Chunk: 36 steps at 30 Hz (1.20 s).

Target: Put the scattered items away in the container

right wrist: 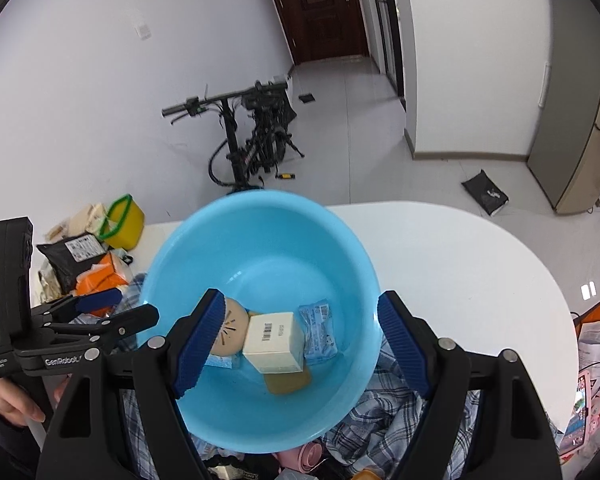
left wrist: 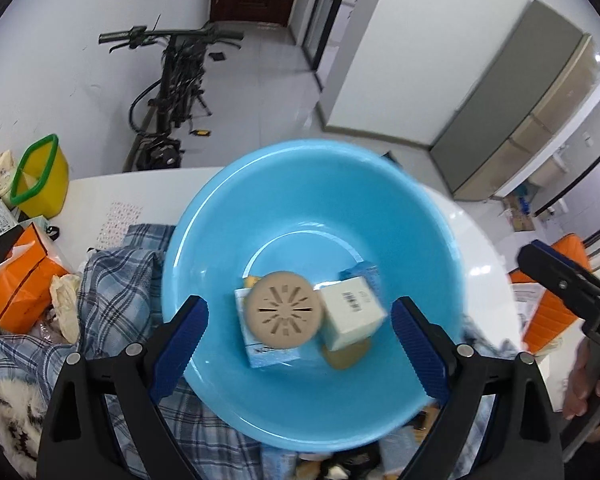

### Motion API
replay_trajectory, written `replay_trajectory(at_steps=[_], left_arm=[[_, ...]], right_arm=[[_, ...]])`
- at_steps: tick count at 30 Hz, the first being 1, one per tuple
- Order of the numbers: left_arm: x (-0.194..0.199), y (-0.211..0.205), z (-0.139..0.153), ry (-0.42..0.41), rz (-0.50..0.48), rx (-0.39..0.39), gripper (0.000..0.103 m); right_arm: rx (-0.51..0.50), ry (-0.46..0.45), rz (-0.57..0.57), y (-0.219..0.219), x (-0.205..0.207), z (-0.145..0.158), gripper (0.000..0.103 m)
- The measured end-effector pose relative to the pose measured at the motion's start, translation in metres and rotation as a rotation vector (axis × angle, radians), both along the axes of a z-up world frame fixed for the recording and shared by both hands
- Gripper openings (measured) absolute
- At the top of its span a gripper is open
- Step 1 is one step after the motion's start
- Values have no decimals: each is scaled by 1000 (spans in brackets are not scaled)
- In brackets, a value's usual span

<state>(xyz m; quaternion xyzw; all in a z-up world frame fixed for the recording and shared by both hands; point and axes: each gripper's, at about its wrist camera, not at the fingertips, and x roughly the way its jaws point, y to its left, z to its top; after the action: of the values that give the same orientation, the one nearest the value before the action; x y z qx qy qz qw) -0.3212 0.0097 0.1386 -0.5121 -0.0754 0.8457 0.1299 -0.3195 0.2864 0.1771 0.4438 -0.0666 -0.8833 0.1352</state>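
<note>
White table (right wrist: 460, 264), rounded edge, carries everything. Bicycle (right wrist: 252, 140) stands against the far wall beyond it.

Blue basin (left wrist: 228, 216), round and deep, sits on the table with its near side lying over a blue plaid cloth (left wrist: 112, 280) bunched at the left and under the near rim. In the right wrist view the same basin (right wrist: 260, 232) fills the centre.

Contents of the basin, all on its floor:
- White box (right wrist: 278, 340) with a black barcode on its top face; a few small printed characters beside the barcode, too small to read. It lies tilted over a flat tan piece (right wrist: 288, 384) and touches the beige disc.
- Blue-and-white packet (left wrist: 260, 344) under the disc; print on it blurred.
- Second blue packet (right wrist: 318, 332) just right of the white box, printed label not legible.
- Beige round disc (left wrist: 285, 309) with radiating slots, resting on the blue-and-white packet.

Off the basin, left edge of the table: yellow bin (left wrist: 40, 176) with green rim, orange bag (left wrist: 24, 280), black parcel (right wrist: 74, 252) bearing a white shipping label, text unreadable.

Left gripper (left wrist: 298, 340): blue-padded fingers spread wide, nothing between them, above the near half of the basin. Seen from the right wrist view, its body reads "GenRobot".

Right gripper (right wrist: 296, 344): fingers likewise wide apart, empty, above the basin contents.
</note>
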Motion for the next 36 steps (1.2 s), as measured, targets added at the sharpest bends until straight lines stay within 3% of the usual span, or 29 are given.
replay_trajectory(at_steps=[4, 8, 12, 16, 21, 25, 30, 36], left_arm=[[18, 2, 36, 93, 0, 17, 95], [43, 7, 68, 238, -1, -32, 95], [75, 6, 85, 337, -3, -31, 95], [108, 6, 90, 380, -16, -9, 95], [158, 20, 93, 490, -73, -60, 95], [197, 23, 92, 561, -118, -71, 95], [226, 26, 90, 626, -112, -116, 95], [246, 10, 79, 642, -76, -91, 95]], right_arm=[[-1, 74, -17, 5, 16, 24, 78], [12, 148, -10, 8, 39, 45, 78], [-7, 216, 0, 15, 69, 61, 81], [-16, 258, -11, 17, 101, 71, 83], [7, 360, -6, 13, 149, 83, 83], [23, 420, 40, 9, 186, 78, 92], [51, 454, 75, 8, 219, 68, 92], [68, 529, 79, 7, 250, 63, 92]])
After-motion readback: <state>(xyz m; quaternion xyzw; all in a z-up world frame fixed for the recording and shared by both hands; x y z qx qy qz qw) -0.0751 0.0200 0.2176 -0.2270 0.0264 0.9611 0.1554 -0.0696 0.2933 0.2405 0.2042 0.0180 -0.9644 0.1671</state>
